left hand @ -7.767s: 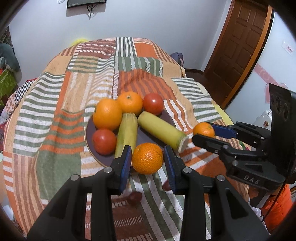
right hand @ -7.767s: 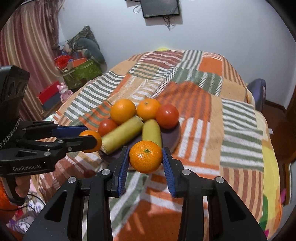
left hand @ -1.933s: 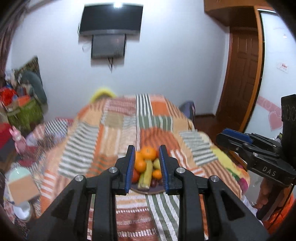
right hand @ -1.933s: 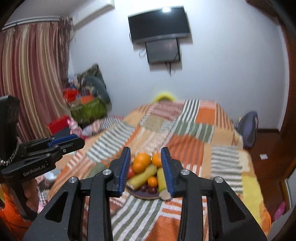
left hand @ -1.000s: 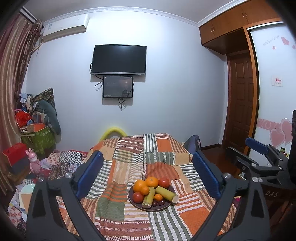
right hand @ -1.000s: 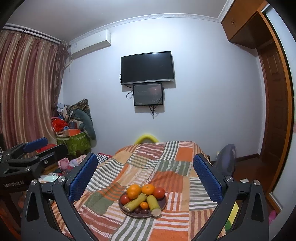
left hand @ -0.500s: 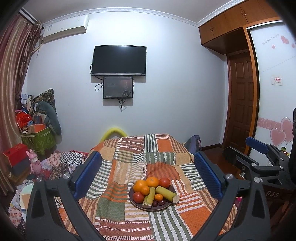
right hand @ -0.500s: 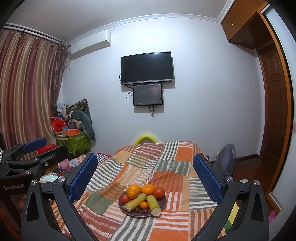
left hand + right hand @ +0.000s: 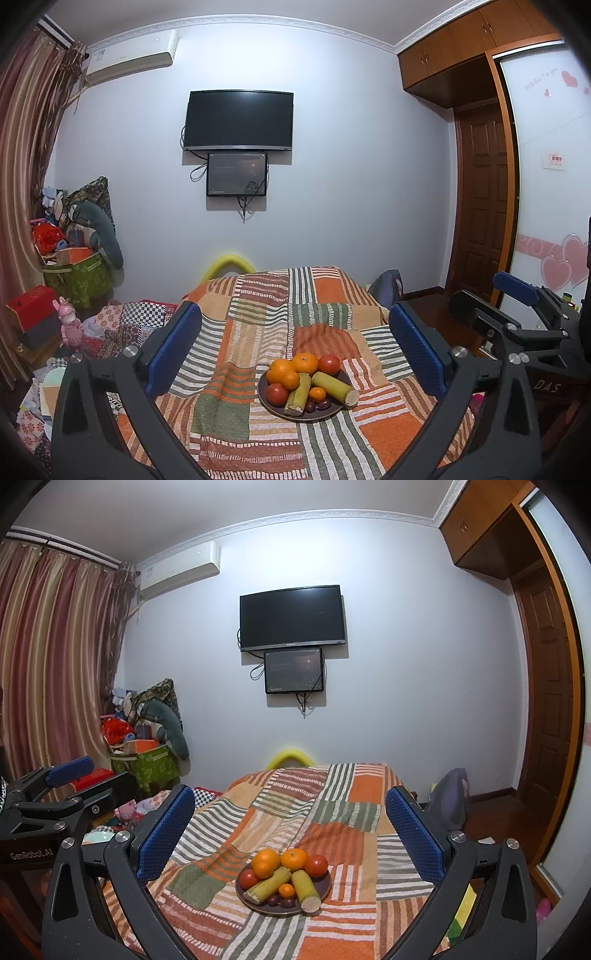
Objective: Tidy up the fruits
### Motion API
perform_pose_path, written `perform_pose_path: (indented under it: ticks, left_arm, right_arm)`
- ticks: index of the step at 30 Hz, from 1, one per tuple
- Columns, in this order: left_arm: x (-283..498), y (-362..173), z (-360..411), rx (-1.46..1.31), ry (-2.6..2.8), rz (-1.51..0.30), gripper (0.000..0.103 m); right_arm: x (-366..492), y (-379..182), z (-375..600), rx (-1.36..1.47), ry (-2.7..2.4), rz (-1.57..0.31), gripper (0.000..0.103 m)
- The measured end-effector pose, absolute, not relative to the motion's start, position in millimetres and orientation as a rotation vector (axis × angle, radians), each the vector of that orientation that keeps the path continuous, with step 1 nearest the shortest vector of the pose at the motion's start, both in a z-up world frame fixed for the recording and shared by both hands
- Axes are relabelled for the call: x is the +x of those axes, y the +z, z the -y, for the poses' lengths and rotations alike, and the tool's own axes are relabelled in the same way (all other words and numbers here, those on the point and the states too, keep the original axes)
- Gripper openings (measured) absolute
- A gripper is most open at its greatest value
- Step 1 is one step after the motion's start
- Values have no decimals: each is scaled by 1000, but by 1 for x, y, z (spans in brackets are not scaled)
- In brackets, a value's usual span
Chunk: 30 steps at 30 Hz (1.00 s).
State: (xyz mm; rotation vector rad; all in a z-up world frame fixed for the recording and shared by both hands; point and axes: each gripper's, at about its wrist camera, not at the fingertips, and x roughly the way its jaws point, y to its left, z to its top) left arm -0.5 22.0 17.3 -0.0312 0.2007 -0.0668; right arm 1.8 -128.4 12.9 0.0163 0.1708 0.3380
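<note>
A dark round plate sits on a striped patchwork bed. It holds oranges, tomatoes, two yellow-green stalk pieces, a small orange and dark small fruits. It also shows in the right wrist view. My left gripper is wide open and empty, held well back from the plate. My right gripper is wide open and empty, equally far back. The right gripper shows at the right edge of the left wrist view; the left gripper shows at the left edge of the right wrist view.
A TV and a small screen hang on the far wall. Piled toys and a green box stand at left by a curtain. A wooden door and wardrobe are at right. A backpack leans beside the bed.
Both grippers let go of oranges, drew far back from the plate and opened wide. In the last half second almost nothing has moved.
</note>
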Motion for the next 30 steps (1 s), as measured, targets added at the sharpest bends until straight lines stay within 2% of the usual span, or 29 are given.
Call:
perform_pose_path:
  ticks: [30]
  left_arm:
    - [5, 17, -21, -40, -103, -225, 103]
  right_arm:
    - [3, 18, 133, 24, 331, -168, 103]
